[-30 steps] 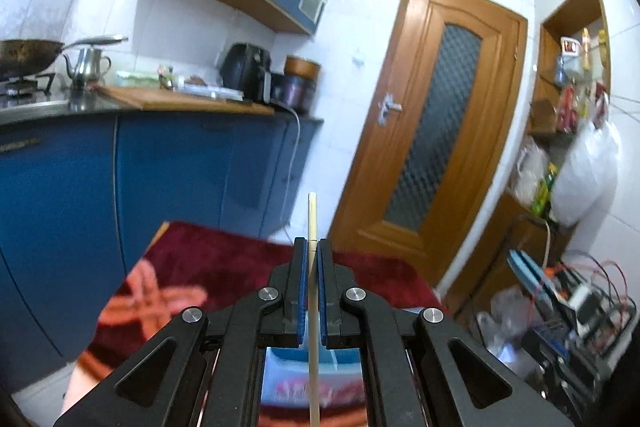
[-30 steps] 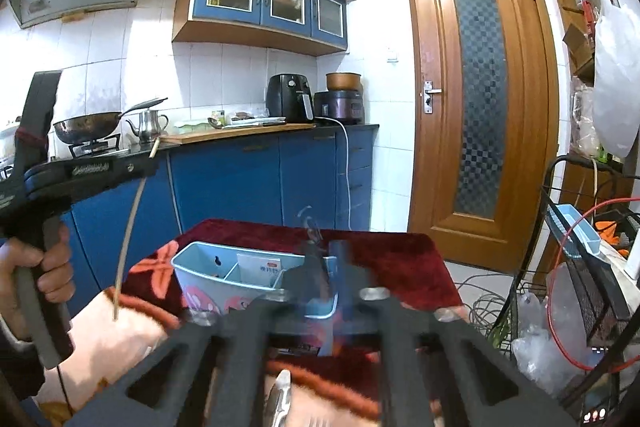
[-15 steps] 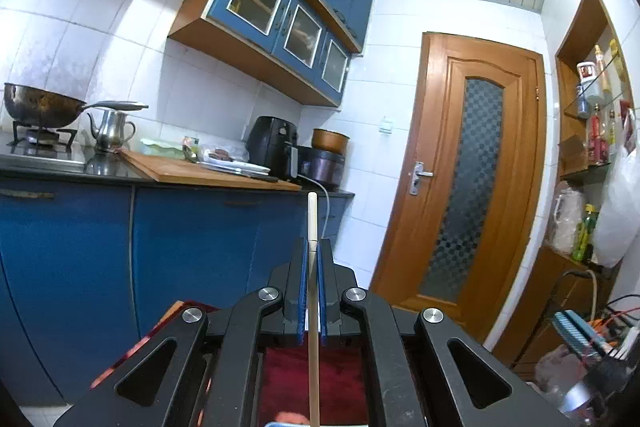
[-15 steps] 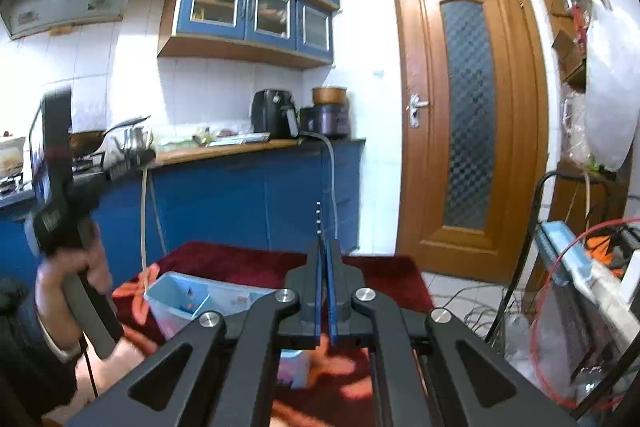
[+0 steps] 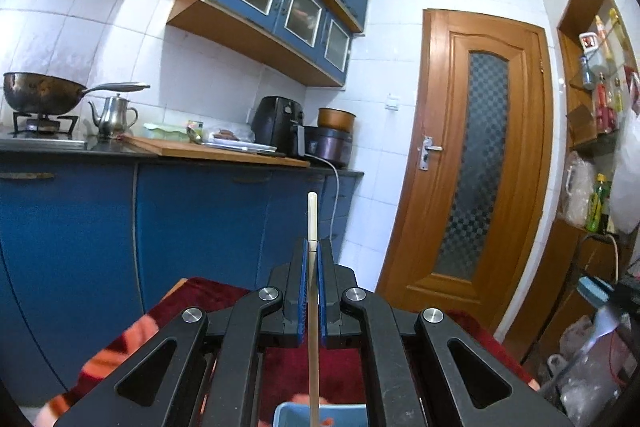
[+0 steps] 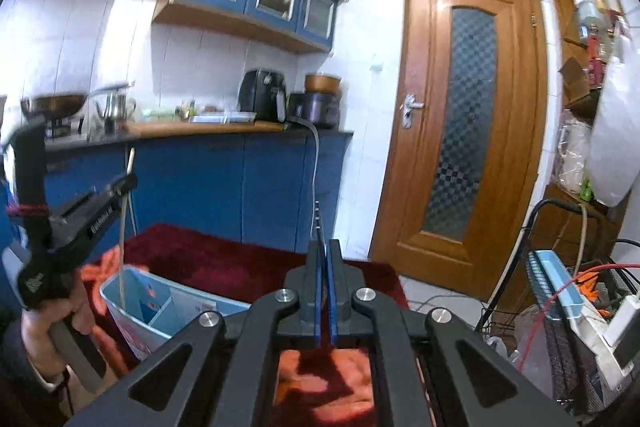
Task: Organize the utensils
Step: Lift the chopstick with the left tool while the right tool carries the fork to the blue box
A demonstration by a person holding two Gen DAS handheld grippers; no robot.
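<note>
Upright, slender wooden chopstick (image 5: 313,291) over pale-blue plastic caddy (image 6: 132,303).

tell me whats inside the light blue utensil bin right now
The light blue bin has divided compartments. The chopstick held by the left gripper dips into its left compartment. The bin's floor is hidden by its walls.

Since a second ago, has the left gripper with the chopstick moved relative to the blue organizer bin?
Yes. In the right wrist view the left gripper has carried the chopstick over the organizer bin; its lower end now dips inside the near-left compartment.
</note>
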